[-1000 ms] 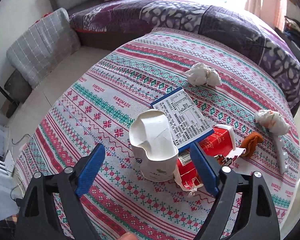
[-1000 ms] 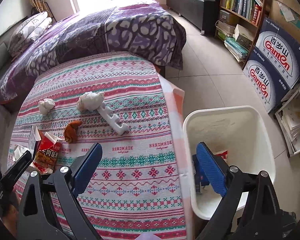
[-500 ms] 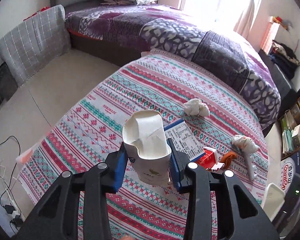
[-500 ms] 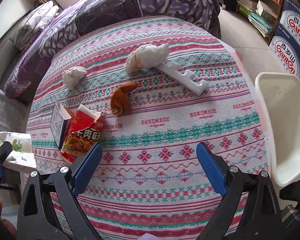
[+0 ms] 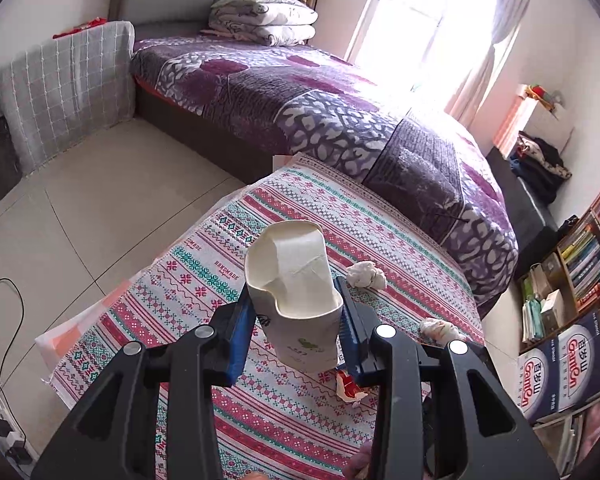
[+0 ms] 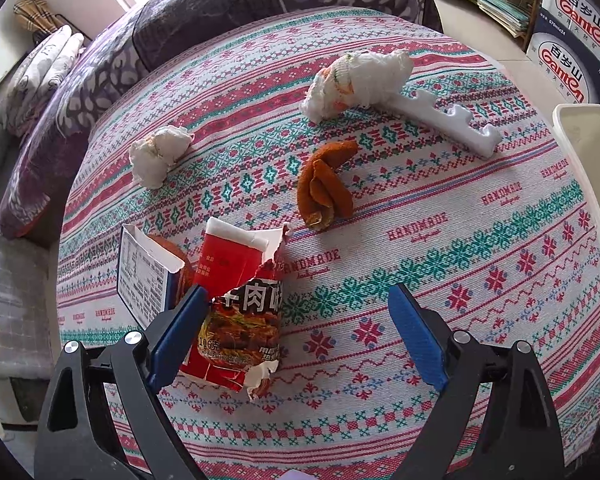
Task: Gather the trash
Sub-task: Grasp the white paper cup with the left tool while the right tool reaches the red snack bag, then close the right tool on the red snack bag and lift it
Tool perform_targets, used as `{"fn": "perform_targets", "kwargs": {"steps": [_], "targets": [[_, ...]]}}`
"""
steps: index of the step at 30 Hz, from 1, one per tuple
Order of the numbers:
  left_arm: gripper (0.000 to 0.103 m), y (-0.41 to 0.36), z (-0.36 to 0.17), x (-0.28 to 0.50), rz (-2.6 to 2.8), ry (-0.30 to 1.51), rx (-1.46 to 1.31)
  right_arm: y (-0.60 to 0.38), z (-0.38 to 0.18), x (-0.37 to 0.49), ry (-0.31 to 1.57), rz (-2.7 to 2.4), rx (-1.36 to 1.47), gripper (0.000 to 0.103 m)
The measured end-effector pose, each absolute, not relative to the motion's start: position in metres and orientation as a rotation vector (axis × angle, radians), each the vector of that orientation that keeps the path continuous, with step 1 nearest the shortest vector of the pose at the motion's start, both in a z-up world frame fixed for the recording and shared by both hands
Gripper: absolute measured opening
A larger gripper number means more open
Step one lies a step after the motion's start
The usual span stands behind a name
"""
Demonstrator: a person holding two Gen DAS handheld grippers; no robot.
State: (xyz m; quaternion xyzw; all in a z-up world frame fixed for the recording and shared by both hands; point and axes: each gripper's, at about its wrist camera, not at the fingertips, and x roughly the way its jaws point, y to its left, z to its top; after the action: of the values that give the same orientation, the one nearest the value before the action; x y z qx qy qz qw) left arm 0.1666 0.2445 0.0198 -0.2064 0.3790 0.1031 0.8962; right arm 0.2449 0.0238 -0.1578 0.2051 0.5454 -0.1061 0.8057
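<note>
My left gripper (image 5: 296, 320) is shut on a crumpled white paper cup (image 5: 296, 292) and holds it well above the patterned tablecloth (image 5: 220, 280). My right gripper (image 6: 296, 316) is open, low over the cloth; its left finger (image 6: 176, 332) sits beside a torn red noodle packet (image 6: 236, 300). A blue-edged white box (image 6: 144, 280) stands left of the packet. An orange peel (image 6: 324, 184), two crumpled tissues (image 6: 158, 154) (image 6: 356, 76) and a white plastic piece (image 6: 448, 120) lie farther out. The white bin's rim (image 6: 580, 140) shows at the right edge.
A bed with a purple cover (image 5: 300, 92) runs behind the table. Bookshelves (image 5: 580, 264) and printed cartons (image 6: 572, 36) stand on the right. A grey-covered chair (image 5: 64, 88) and tiled floor (image 5: 60, 220) lie left. Cables (image 5: 0, 360) trail at the lower left.
The left gripper closed on the paper cup and lifted it off the cloth. The right gripper swung from the bin to the table and came down by the red packet.
</note>
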Motion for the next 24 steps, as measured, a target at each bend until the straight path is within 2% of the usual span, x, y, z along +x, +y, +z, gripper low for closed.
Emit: {"fn": "perform_targets", "kwargs": {"steps": [4, 5, 7, 8, 9, 14, 24], "targets": [[0.038, 0.262, 0.017, 0.167, 0.233, 0.794, -0.472, 0.044, -0.166, 0.253, 1.201, -0.164, 0.407, 0.085], [0.038, 0.266, 0.015, 0.167, 0.239, 0.797, -0.481, 0.049, -0.170, 0.255, 1.225, -0.142, 0.398, 0.072], [0.038, 0.273, 0.013, 0.166, 0.247, 0.803, -0.496, 0.063, -0.170, 0.254, 1.214, -0.146, 0.288, 0.054], [0.038, 0.276, 0.012, 0.165, 0.251, 0.804, -0.501, 0.069, -0.170, 0.253, 1.215, -0.125, 0.248, 0.041], [0.038, 0.279, 0.012, 0.164, 0.254, 0.803, -0.504, 0.074, -0.170, 0.252, 1.212, -0.101, 0.211, 0.035], [0.038, 0.285, 0.013, 0.159, 0.268, 0.790, -0.515, 0.074, -0.152, 0.240, 1.156, -0.061, 0.184, 0.033], [0.038, 0.272, 0.016, 0.154, 0.343, 0.740, -0.423, 0.062, -0.064, 0.220, 0.882, -0.032, 0.013, 0.033]]}}
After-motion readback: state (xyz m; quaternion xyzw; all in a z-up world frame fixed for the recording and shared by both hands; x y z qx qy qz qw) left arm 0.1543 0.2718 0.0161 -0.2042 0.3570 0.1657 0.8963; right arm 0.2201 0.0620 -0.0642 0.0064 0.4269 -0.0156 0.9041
